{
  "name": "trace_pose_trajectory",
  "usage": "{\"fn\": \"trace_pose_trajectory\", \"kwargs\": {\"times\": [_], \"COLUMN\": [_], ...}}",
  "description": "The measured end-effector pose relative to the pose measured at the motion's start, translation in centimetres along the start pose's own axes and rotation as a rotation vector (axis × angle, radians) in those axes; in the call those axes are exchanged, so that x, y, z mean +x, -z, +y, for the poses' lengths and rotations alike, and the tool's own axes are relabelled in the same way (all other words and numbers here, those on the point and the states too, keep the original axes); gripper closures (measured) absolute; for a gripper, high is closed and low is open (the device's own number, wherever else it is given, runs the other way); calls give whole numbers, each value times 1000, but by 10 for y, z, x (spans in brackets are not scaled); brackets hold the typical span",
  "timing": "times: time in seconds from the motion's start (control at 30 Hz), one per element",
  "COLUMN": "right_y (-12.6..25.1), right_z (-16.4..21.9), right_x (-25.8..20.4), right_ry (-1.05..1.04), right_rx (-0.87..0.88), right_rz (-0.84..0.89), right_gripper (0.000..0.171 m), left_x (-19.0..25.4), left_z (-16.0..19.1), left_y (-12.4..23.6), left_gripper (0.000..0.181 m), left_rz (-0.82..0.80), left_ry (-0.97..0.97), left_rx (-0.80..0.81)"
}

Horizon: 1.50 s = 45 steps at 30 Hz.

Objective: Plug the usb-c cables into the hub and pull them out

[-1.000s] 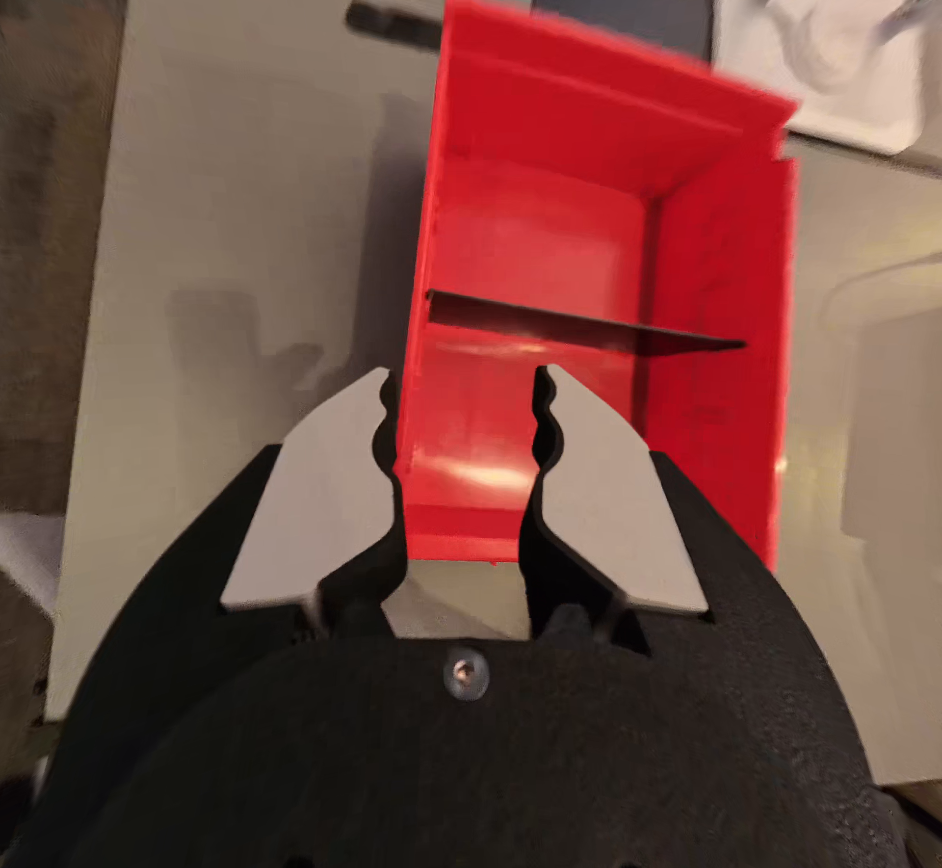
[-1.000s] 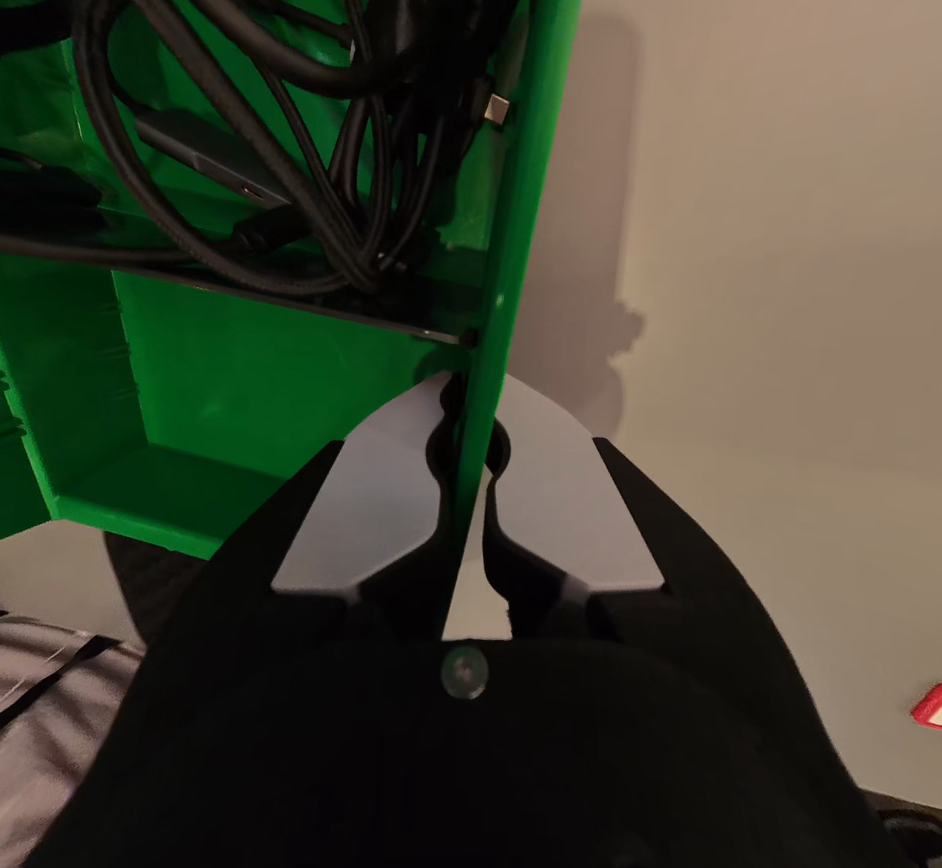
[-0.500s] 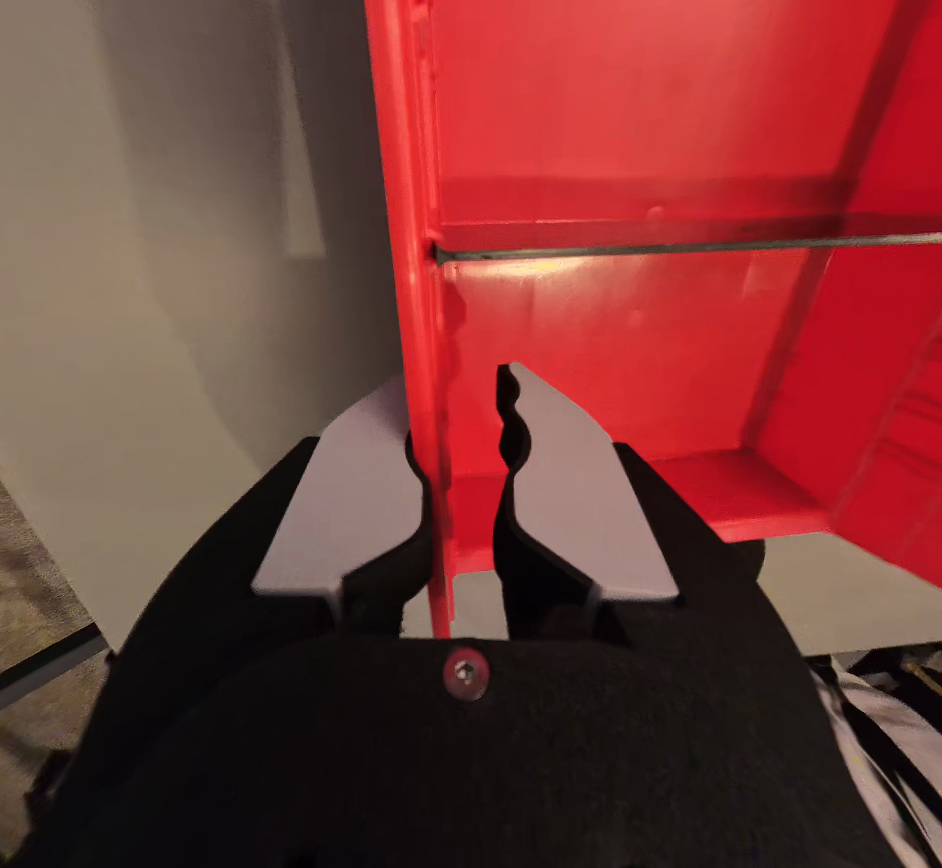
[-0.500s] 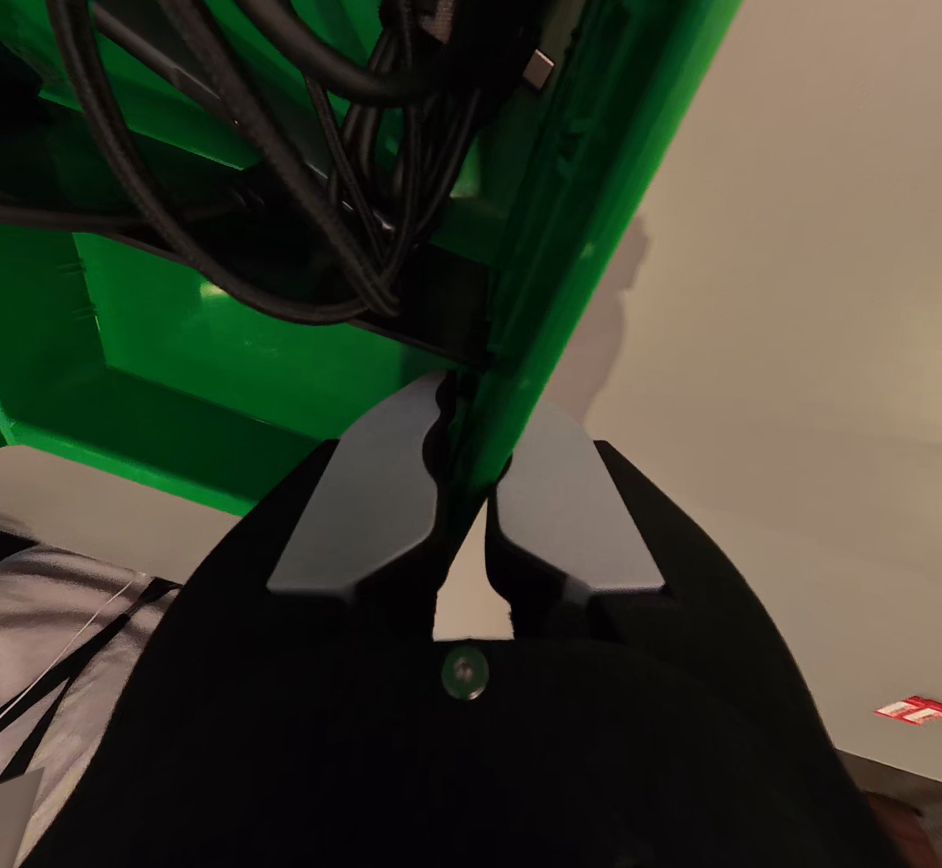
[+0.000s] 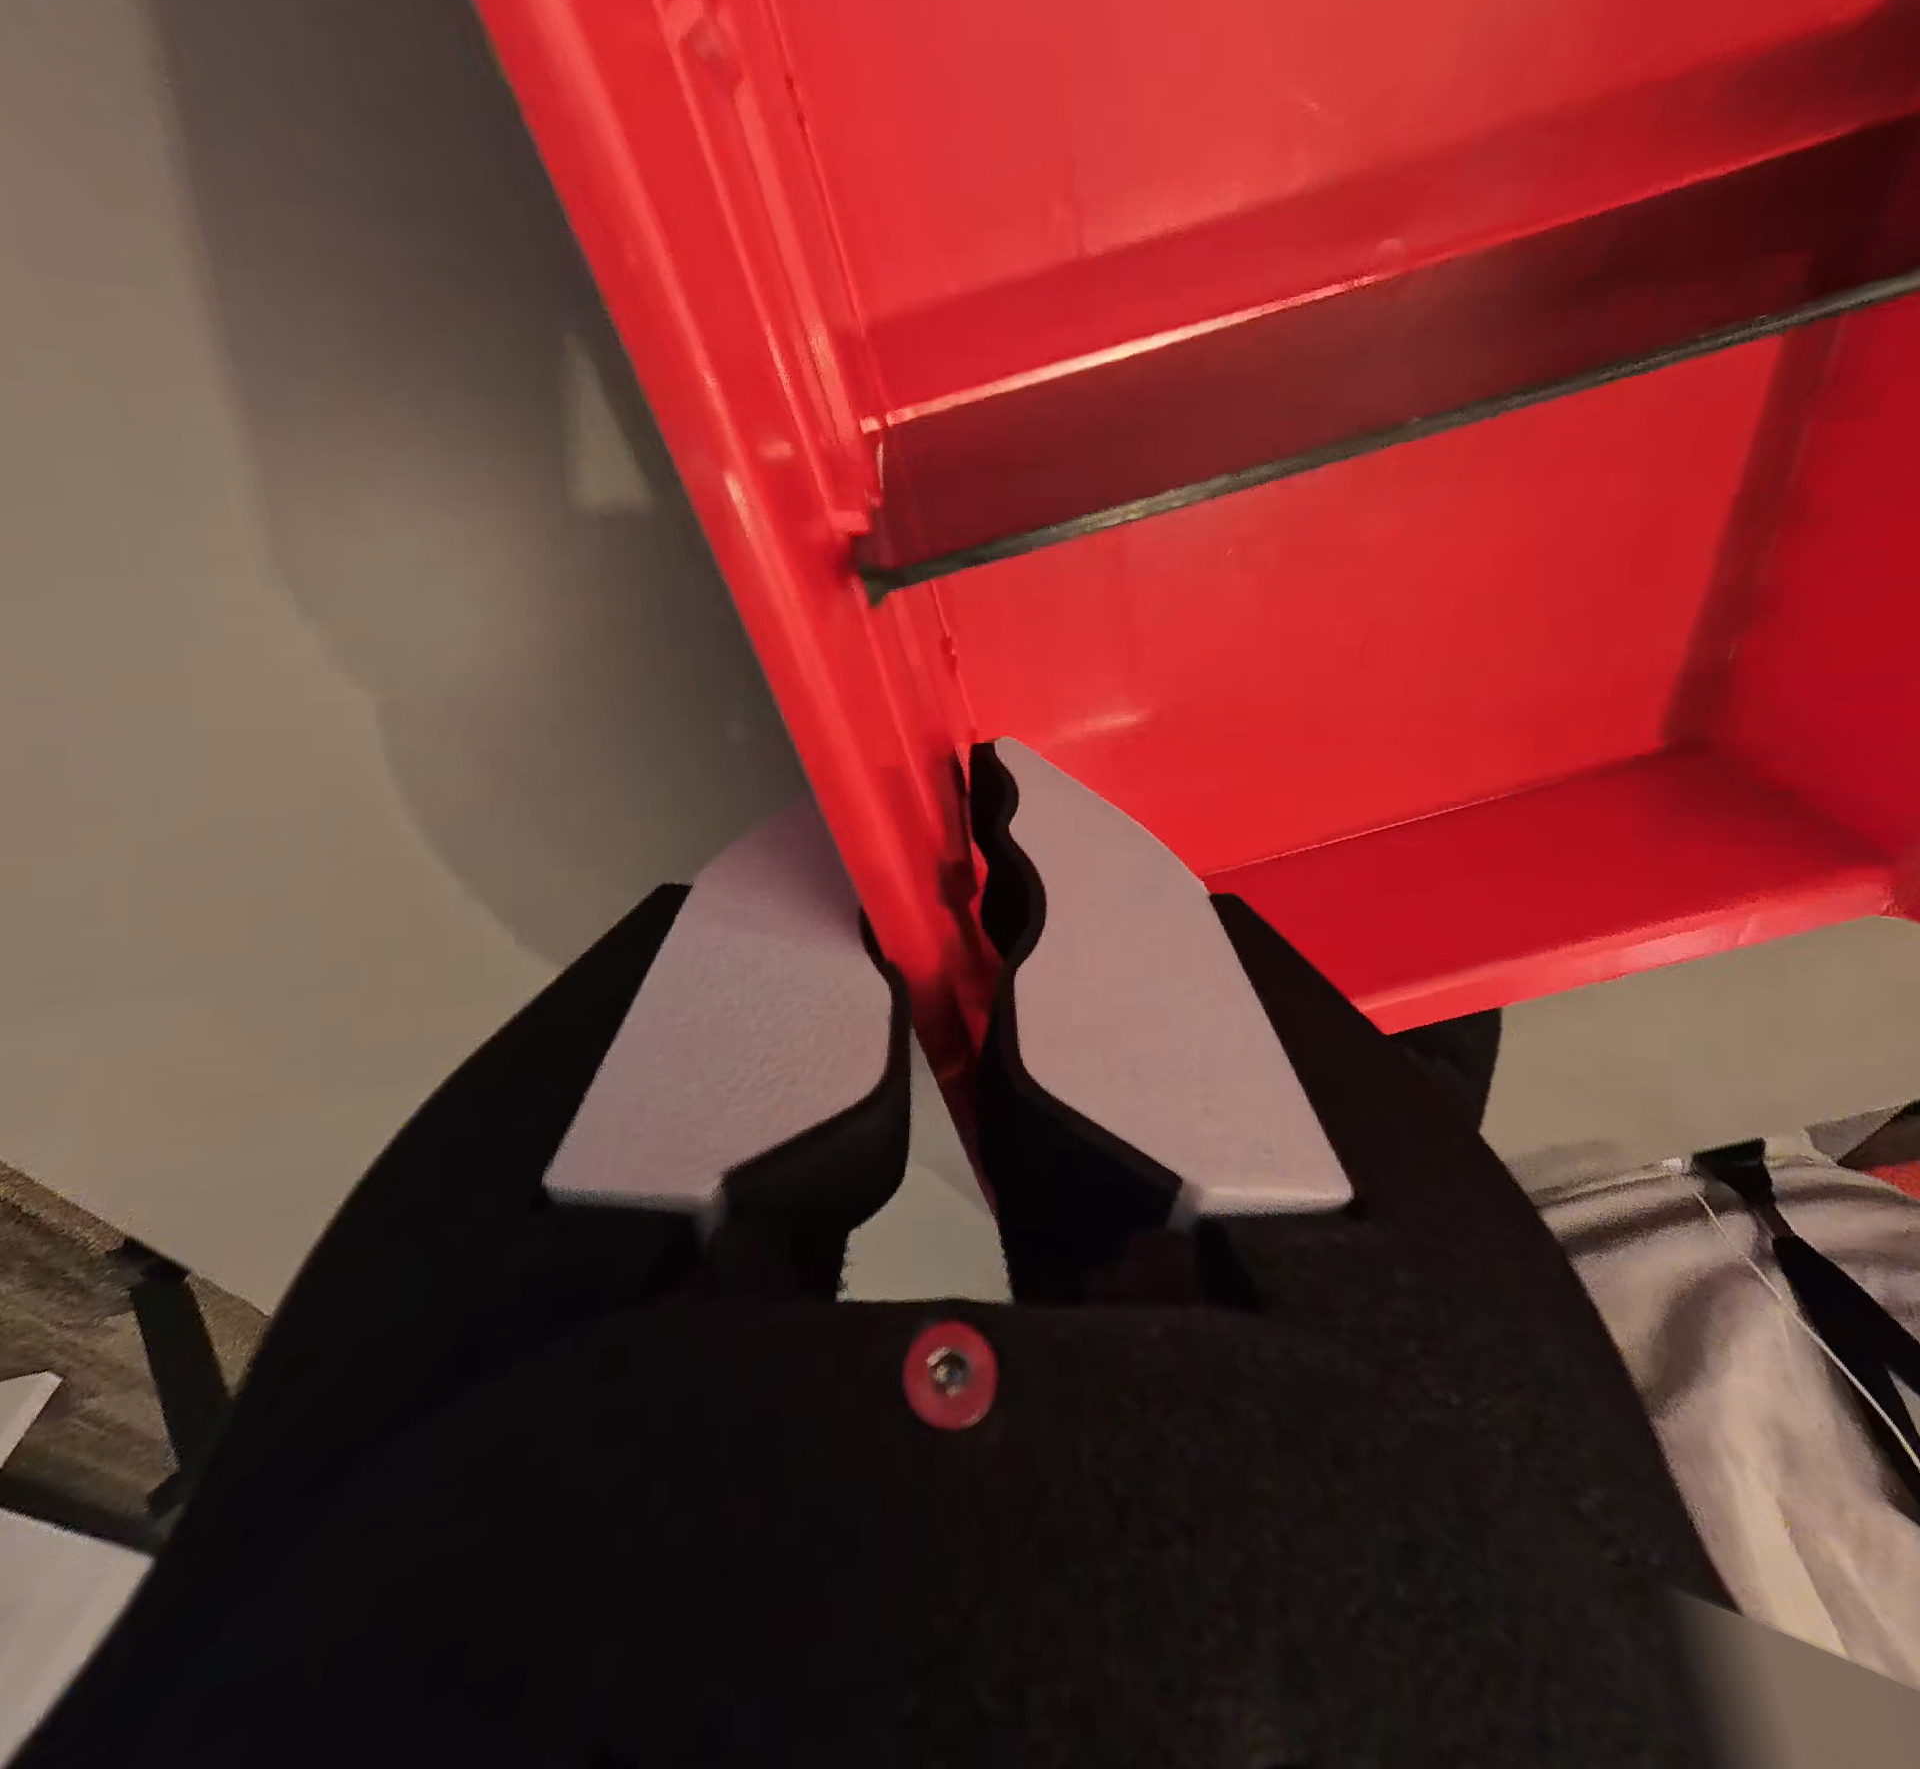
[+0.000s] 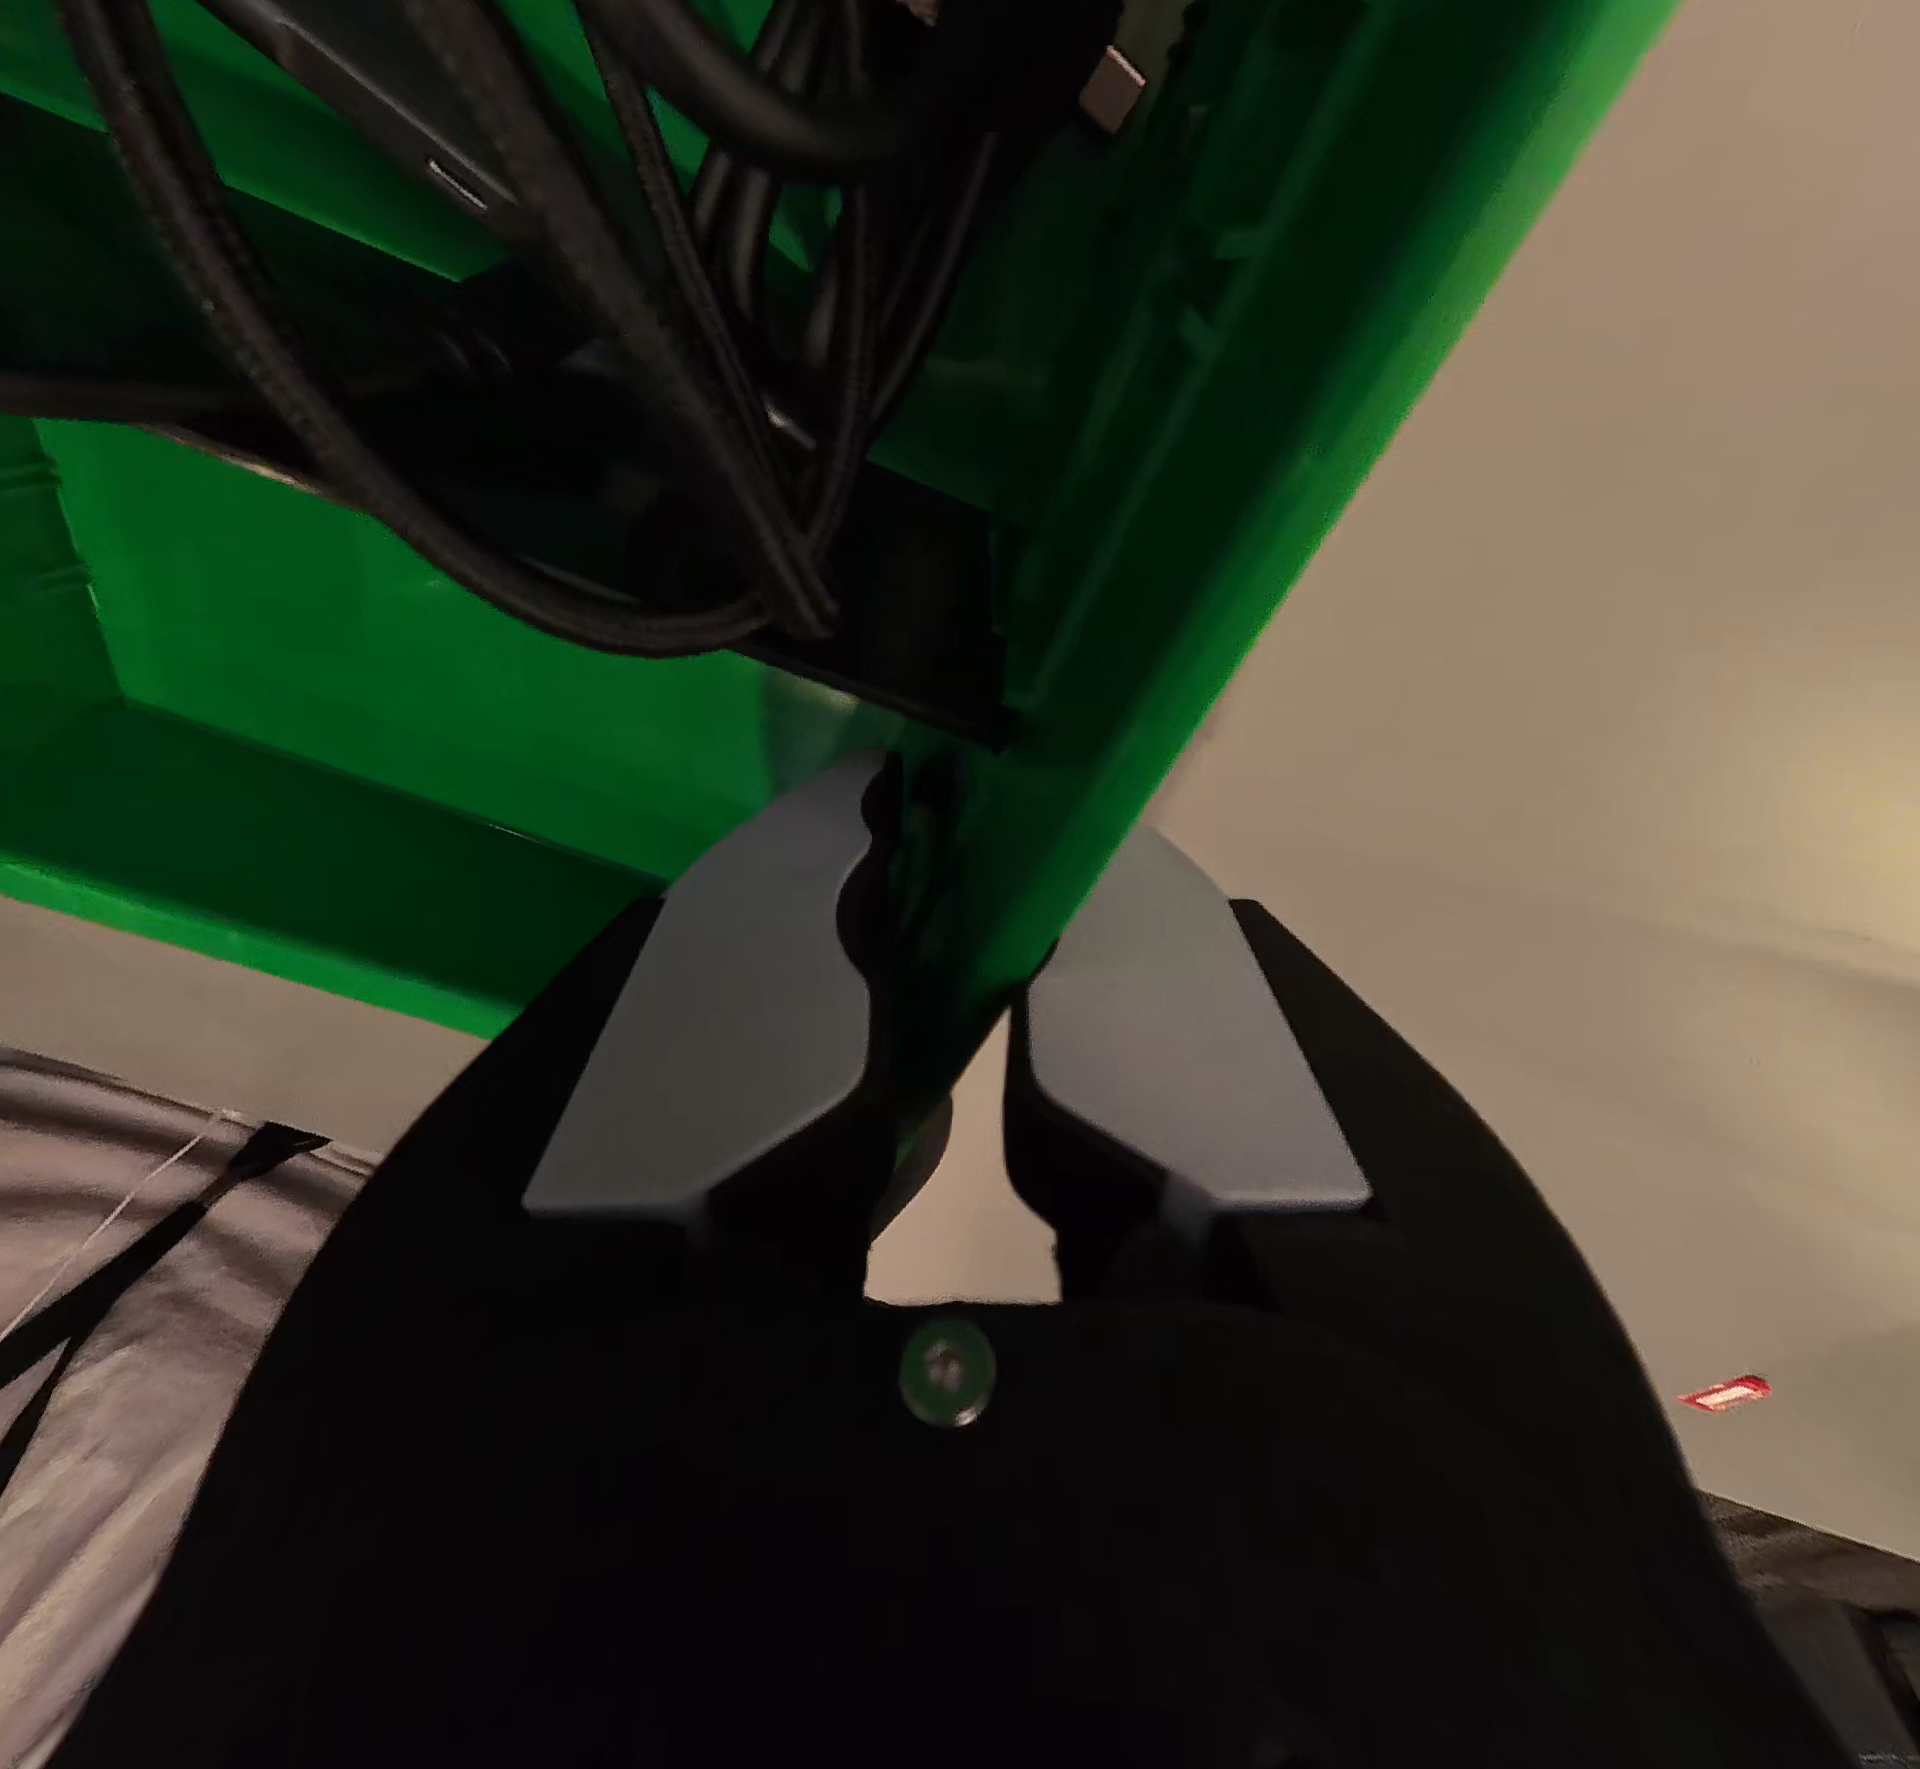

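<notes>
In the left wrist view a divided bin (image 5: pixel 1299 285) filled the upper right of the frame, its left wall running down between the fingers of the left gripper (image 5: pixel 935 898) at lower centre, with the table (image 5: pixel 260 576) on the left. In the right wrist view a second bin (image 6: pixel 1195 493) crossed the upper left, cables (image 6: pixel 644 285) lying inside it above its divider, and its right wall stood between the right gripper (image 6: pixel 966 888) fingers
</notes>
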State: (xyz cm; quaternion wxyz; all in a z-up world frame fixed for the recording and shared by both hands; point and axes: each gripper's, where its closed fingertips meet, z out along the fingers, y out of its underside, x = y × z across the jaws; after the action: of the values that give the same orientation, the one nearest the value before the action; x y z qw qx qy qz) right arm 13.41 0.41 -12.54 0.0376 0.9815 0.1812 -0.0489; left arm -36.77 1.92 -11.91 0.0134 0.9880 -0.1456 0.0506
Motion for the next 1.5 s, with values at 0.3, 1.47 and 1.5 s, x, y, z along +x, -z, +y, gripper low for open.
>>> {"fn": "trace_pose_trajectory", "kwargs": {"times": [0.3,1.47,1.5], "right_y": [45,-20,-19], "right_z": [-2,-143,-143], "right_x": [-7,-265,-265], "right_ry": [-26,-37,-30], "right_rx": [234,180,178], "right_rz": [38,-225,-235], "right_gripper": [142,163,164], "left_x": [26,117,120], "left_z": [8,8,9], "left_y": [7,183,189], "left_gripper": [155,166,166], "left_rz": [143,251,258], "left_ry": [-57,-436,-441], "left_rx": [20,853,881]}}
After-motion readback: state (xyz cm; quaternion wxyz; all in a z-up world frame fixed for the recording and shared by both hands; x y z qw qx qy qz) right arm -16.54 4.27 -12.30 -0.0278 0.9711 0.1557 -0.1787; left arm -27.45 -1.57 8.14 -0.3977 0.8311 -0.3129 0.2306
